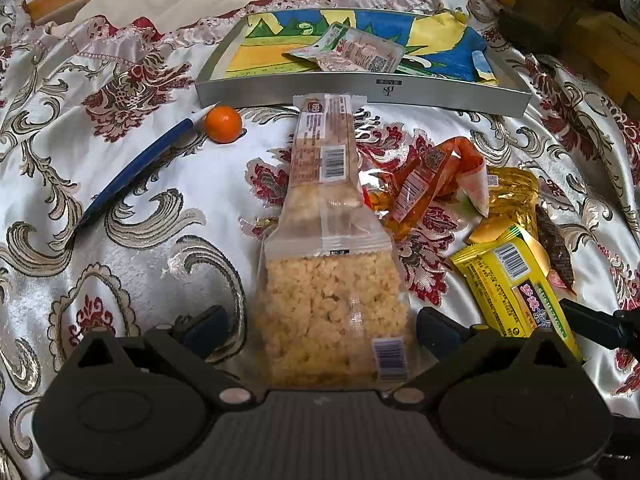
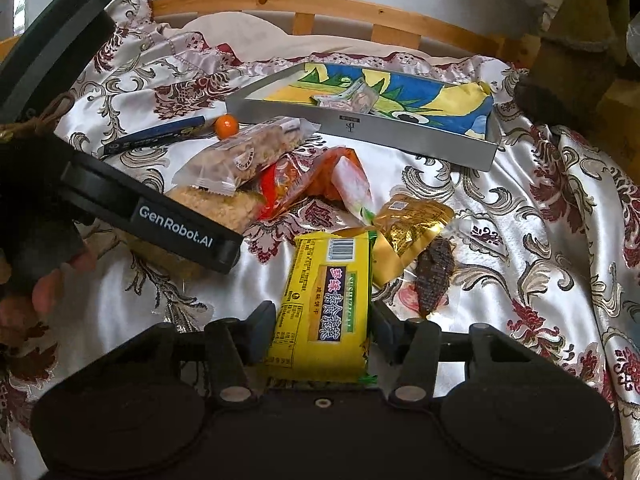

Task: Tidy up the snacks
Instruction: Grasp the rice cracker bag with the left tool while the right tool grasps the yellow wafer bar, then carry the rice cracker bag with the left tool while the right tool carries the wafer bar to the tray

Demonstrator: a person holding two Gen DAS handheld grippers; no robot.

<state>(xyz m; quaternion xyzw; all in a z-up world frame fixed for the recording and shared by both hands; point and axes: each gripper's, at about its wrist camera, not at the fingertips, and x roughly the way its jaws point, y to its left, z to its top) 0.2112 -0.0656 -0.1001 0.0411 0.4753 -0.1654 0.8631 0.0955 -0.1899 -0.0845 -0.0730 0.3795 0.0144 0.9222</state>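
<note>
Left gripper (image 1: 320,330) jaws wide around rice cake (image 1: 334,312); right gripper (image 2: 322,330) jaws straddle yellow packet (image 2: 324,304) (bare cloth (image 2: 520,280) rightward).

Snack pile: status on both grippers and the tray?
Left gripper open around rice cracker pack. Right gripper open around yellow biscuit pack. Tray holds one packet. Second cracker pack lies before tray.

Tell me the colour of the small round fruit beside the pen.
Orange; clearest in the left wrist view.
</note>
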